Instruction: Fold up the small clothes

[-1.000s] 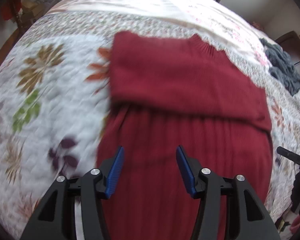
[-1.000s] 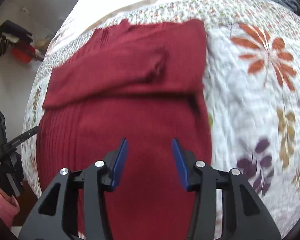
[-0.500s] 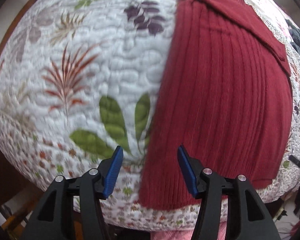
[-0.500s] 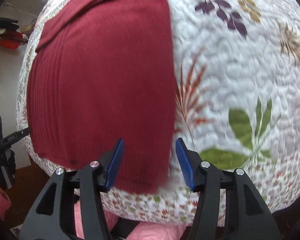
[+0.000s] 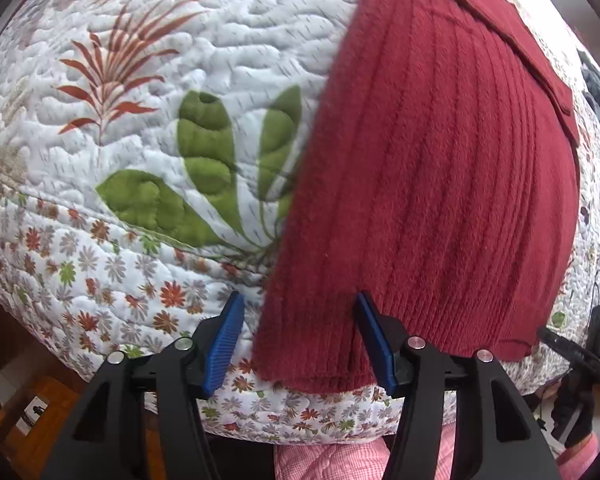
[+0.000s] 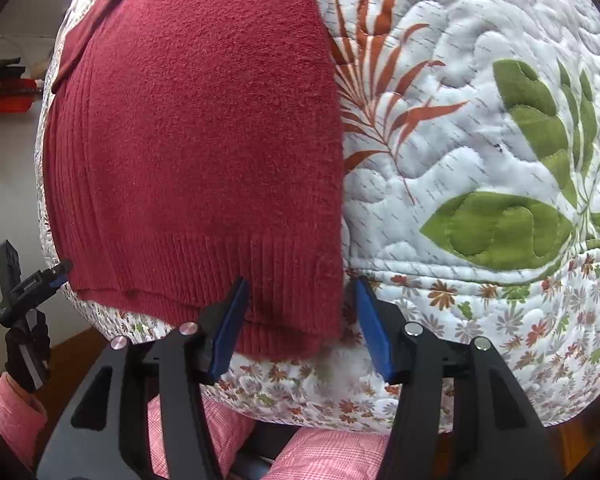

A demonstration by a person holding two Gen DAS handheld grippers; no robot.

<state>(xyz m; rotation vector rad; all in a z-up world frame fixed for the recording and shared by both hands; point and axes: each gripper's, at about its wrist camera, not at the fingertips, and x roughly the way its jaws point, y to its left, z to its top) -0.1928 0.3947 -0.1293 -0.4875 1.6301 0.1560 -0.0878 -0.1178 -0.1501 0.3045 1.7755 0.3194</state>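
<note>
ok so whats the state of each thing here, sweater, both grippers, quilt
red sweater: flat on the bed, sleeves folded across the top, hem at the bed's near edge
left gripper: open, straddling the hem's left corner
right gripper: open, straddling the hem's right corner
quilt: spread under the sweater

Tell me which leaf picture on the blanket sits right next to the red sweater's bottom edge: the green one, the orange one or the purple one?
The green leaf. It touches the red sweater near its hem; the others lie further up.
</note>
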